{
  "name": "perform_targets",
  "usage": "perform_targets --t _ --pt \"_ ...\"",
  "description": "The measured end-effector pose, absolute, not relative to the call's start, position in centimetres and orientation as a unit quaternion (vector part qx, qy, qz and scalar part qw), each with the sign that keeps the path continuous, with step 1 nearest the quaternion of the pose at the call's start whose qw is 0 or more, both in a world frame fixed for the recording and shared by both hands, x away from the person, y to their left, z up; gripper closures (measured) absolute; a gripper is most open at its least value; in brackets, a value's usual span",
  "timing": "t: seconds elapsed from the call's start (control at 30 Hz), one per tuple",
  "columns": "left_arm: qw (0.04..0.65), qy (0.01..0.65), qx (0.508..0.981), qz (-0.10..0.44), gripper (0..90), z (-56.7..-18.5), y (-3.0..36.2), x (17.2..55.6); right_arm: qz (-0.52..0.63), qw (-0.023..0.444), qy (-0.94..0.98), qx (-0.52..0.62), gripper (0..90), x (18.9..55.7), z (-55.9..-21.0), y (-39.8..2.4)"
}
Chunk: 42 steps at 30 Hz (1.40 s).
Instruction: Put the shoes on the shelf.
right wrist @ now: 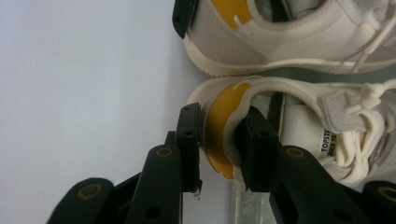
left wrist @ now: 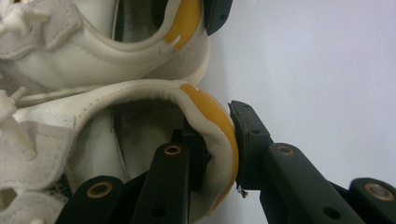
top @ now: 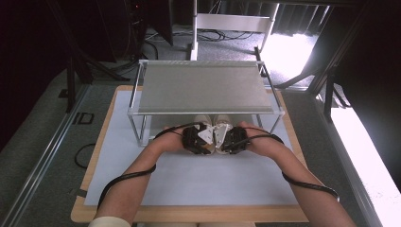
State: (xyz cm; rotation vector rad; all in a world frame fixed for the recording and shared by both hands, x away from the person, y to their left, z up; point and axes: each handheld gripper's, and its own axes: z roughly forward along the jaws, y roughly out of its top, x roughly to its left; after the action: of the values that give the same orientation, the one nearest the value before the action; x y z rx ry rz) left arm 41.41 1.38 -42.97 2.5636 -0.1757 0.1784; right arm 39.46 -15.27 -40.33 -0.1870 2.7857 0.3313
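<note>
Two cream sneakers with yellow heel tabs lie side by side on the white mat, heels toward me and toes under the rack. My left gripper (left wrist: 217,144) is shut on the left sneaker (left wrist: 93,135), one jaw inside the collar and one outside against the yellow tab. My right gripper (right wrist: 223,140) is shut the same way on the heel of the right sneaker (right wrist: 299,121). In the high view the left gripper (top: 201,130) and the right gripper (top: 226,130) sit close together at the rack's front edge, with the left sneaker (top: 203,119) and the right sneaker (top: 222,119) just beyond them.
A metal rack with a grey shelf (top: 205,87) stands at the back of the white mat (top: 189,179), which lies on a wooden board (top: 189,213). The rack's front legs (top: 140,130) flank the sneakers. Black cables trail from both grippers along the forearms.
</note>
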Motion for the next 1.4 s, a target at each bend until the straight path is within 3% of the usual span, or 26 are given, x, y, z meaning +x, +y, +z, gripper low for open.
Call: perform_targets --t 0.2,0.43,0.6,0.7,0.87,1.0,1.23,1.4 --pt "0.273 -0.071 0.958 0.05 75.1 -42.6 1.3 42.1 0.134 0.171 0.974 -0.061 68.3 40.0 -40.0 -15.5" --pt "0.291 -0.061 0.952 0.078 67.5 -42.3 1.7 42.1 0.152 0.189 0.969 -0.037 63.7 39.9 -39.8 -15.9" --pt "0.298 0.044 0.947 0.112 47.8 -41.4 1.8 42.1 0.165 0.211 0.963 0.005 52.8 40.0 -39.5 -16.4" --pt "0.287 0.089 0.946 0.123 37.7 -41.3 1.4 41.7 0.183 0.222 0.958 0.019 53.1 39.8 -39.3 -16.8" --pt "0.3 0.128 0.937 0.128 36.4 -41.5 1.5 41.3 0.22 0.227 0.947 0.058 50.8 39.0 -39.1 -17.4" --pt "0.322 0.167 0.918 0.161 36.4 -41.8 1.7 40.3 0.262 0.257 0.924 0.105 50.4 37.9 -39.7 -18.2" --pt "0.38 0.239 0.87 0.203 34.6 -41.7 3.1 38.1 0.339 0.26 0.886 0.181 49.4 36.8 -40.6 -19.7" --pt "0.377 0.265 0.862 0.21 34.6 -42.3 3.3 36.5 0.354 0.256 0.871 0.223 47.8 36.0 -41.6 -19.9"
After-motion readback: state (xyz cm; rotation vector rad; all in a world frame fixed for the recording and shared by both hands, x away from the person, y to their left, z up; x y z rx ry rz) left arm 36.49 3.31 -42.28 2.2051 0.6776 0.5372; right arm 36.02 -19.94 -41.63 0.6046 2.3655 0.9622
